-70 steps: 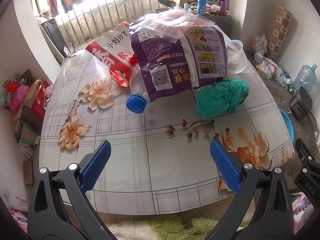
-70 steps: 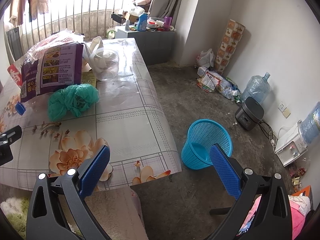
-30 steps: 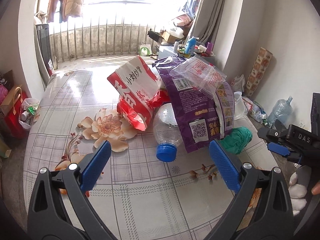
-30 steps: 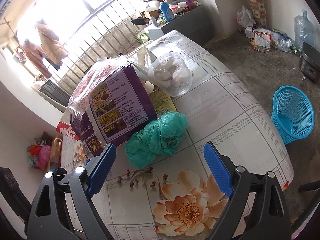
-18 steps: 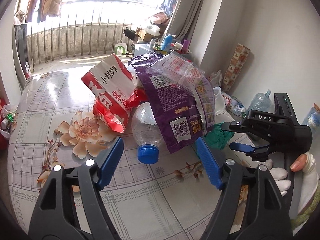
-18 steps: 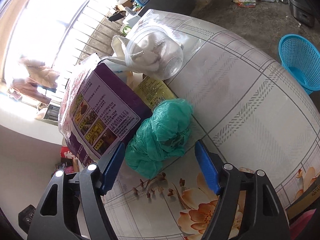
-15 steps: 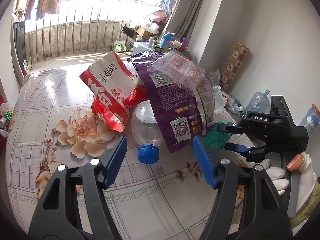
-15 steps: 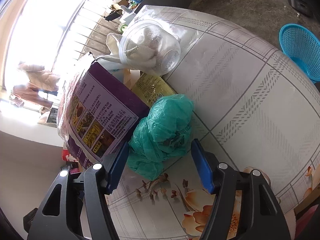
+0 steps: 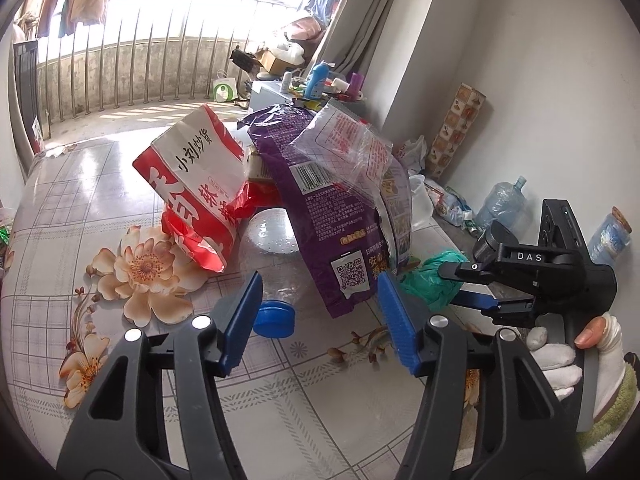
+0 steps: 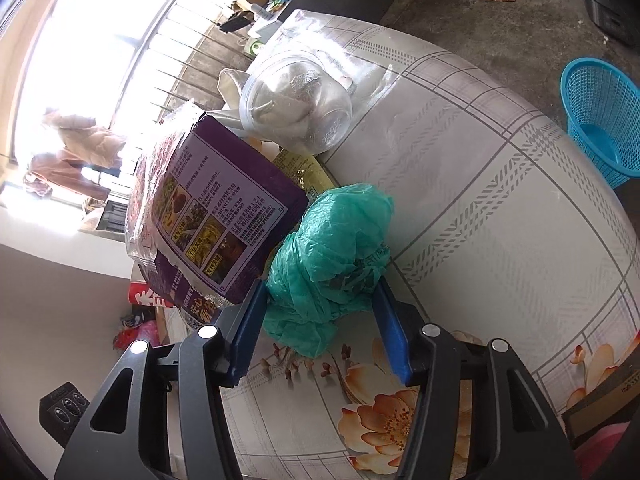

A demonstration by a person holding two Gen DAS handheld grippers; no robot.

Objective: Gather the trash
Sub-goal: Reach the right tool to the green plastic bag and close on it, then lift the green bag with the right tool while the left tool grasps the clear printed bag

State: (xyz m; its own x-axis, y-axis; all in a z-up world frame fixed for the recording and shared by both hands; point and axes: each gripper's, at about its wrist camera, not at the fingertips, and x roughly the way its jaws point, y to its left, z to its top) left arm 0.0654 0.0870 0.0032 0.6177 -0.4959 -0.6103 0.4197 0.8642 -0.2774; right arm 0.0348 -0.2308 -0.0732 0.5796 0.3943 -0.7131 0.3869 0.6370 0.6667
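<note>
Nearest in the right wrist view, the right claw (image 10: 320, 320) sits low over the floral-print worktop (image 10: 500, 208), its blue pads spread on either side of a crumpled green plastic bag (image 10: 332, 252). The pads look to be touching or almost touching the bag's sides, and a firm grip cannot be confirmed. The bag lies on the worktop, pressed against a purple snack bag (image 10: 224, 200). Behind them is a clear plastic container (image 10: 296, 100) holding pale crumpled material. Off the worktop's far edge, a blue mesh wastebasket (image 10: 600, 120) stands on the concrete floor.

In the left wrist view, the left claw (image 9: 320, 316) is released and empty, pads wide apart just above the worktop. Just beyond its left pad lies a clear bottle with a blue cap (image 9: 275, 316), partly under the purple snack bag (image 9: 332, 216). A red and white bag (image 9: 196, 196) leans to the left of it. At right, the other claw reaches the green bag (image 9: 430, 280).
</note>
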